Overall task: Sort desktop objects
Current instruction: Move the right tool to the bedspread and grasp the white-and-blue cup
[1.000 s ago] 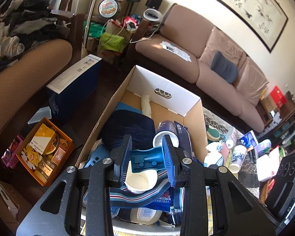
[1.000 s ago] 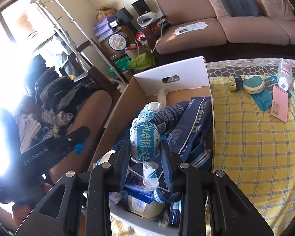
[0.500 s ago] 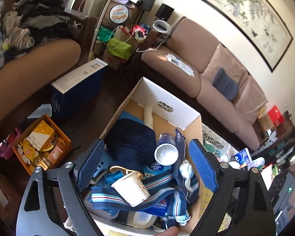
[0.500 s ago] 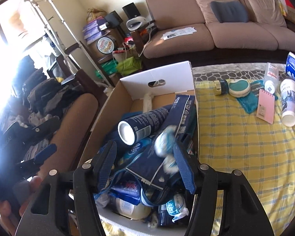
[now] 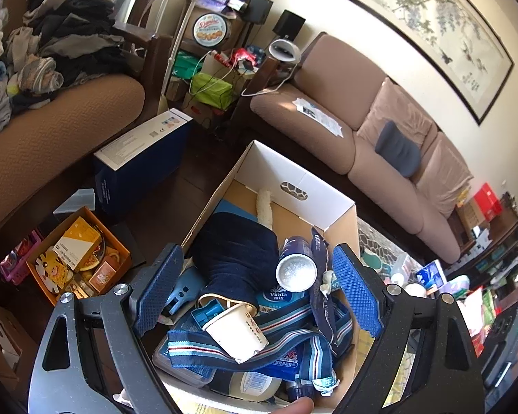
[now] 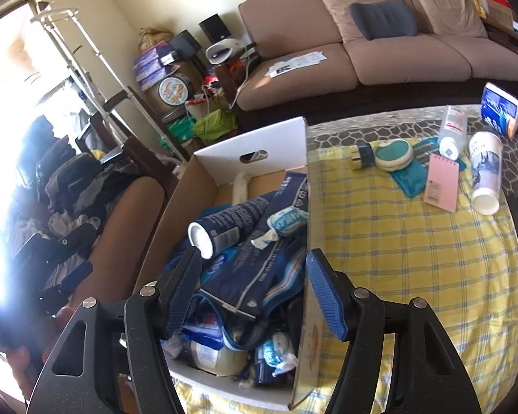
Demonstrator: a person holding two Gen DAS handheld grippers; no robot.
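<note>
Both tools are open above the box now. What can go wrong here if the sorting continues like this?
1. The cardboard box is heaped high. The blue can and the wrapped pack lie loose on top, near the wall beside the table, so they could roll out.
2. The paper cup rests tilted on the striped strap; another drop may knock it off.
3. The tall cup lies on its side on the yellow cloth and might roll.

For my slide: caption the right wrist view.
Open right gripper hovers over the full cardboard box; yellow checked cloth alongside.
</note>
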